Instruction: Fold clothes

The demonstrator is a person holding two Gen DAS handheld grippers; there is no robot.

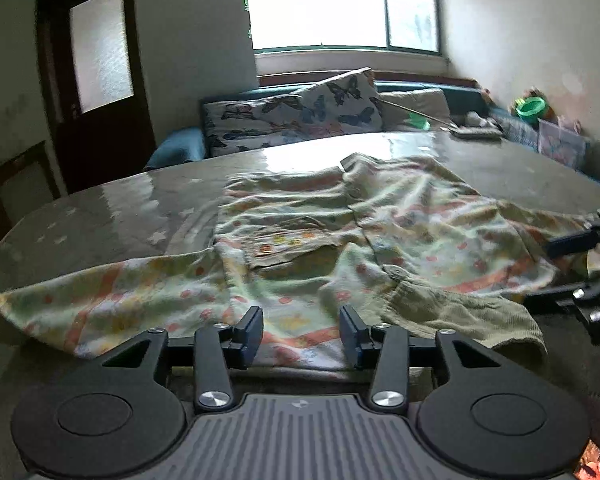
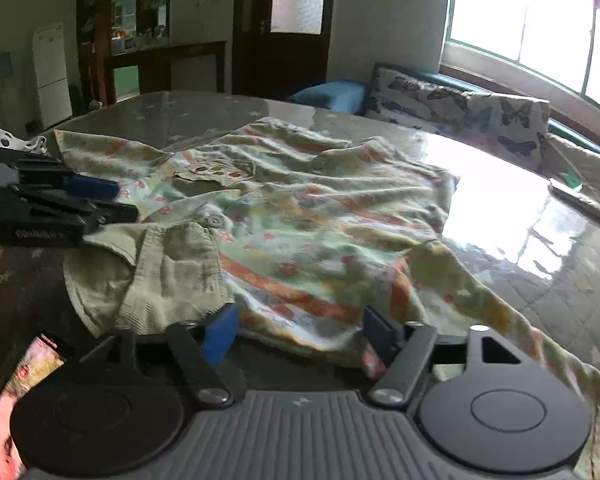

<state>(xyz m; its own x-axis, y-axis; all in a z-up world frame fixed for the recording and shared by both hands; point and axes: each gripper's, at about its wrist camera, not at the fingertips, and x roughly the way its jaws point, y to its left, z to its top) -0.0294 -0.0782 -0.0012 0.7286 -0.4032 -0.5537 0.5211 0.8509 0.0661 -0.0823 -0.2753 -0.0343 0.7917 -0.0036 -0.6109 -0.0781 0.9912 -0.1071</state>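
Note:
A pale green short-sleeved shirt (image 1: 300, 240) with orange stripes and flower print lies spread on the glossy table, collar toward me, chest pocket up. It also shows in the right wrist view (image 2: 308, 216). My left gripper (image 1: 301, 332) is open, its jaws over the shirt's near shoulder edge beside the ribbed collar (image 1: 460, 316). My right gripper (image 2: 296, 336) is open at the shirt's near edge, just right of the collar (image 2: 160, 276). Each gripper shows in the other's view, the right one (image 1: 580, 268) at the right and the left one (image 2: 72, 204) at the left.
The table (image 1: 100, 208) has a shiny grey star-patterned cover. A sofa with butterfly cushions (image 1: 292, 120) stands behind it under a bright window. A flat object (image 1: 476, 132) lies at the table's far edge. A spotted cloth (image 2: 4, 140) and a printed picture (image 2: 16, 400) lie at the left.

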